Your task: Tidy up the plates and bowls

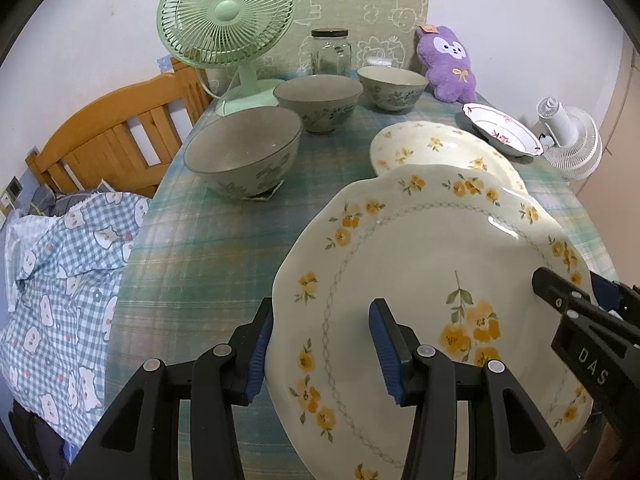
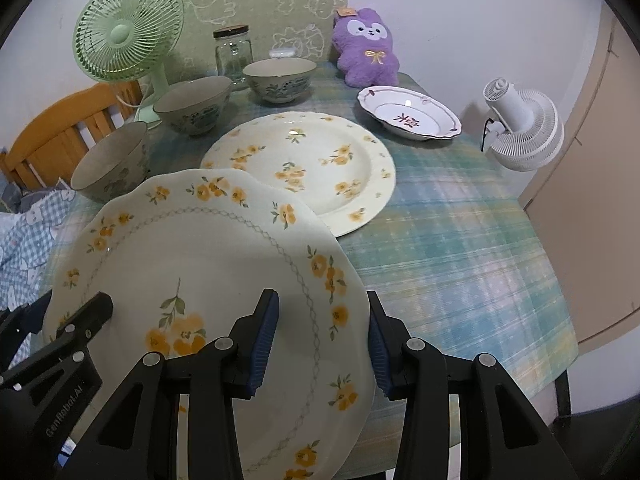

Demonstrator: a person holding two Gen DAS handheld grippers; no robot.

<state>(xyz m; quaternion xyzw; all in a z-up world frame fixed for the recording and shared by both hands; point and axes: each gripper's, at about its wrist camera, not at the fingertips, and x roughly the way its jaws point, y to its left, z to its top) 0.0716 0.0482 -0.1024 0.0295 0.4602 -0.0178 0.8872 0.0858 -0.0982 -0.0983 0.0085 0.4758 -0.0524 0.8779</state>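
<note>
Left tool (image 1: 320,354): your fingers straddle the near-left rim of the big plate (image 1: 436,280) — one under the edge, one on its face, wide apart rather than pinched.
Right tool (image 2: 324,346): same stance on the plate's right rim, fingers spread, no squeeze.
Big plate: near you, tilted, its far edge overlapping the cream plate (image 2: 316,160).
Cream plate: flat on the bench (image 2: 460,248), mid-scene.
Small dish (image 2: 410,114): far right, apart from the cream plate.
Bowls: three in a line on the left — near bowl (image 1: 244,152), middle bowl (image 1: 318,100), far bowl (image 1: 392,86).
Far edge: green fan (image 1: 226,28), jar (image 1: 330,52), purple plush (image 1: 448,64).
Right of bench: white fan (image 2: 524,128).
Left of bench: bed (image 1: 60,260) with checked bedding.
</note>
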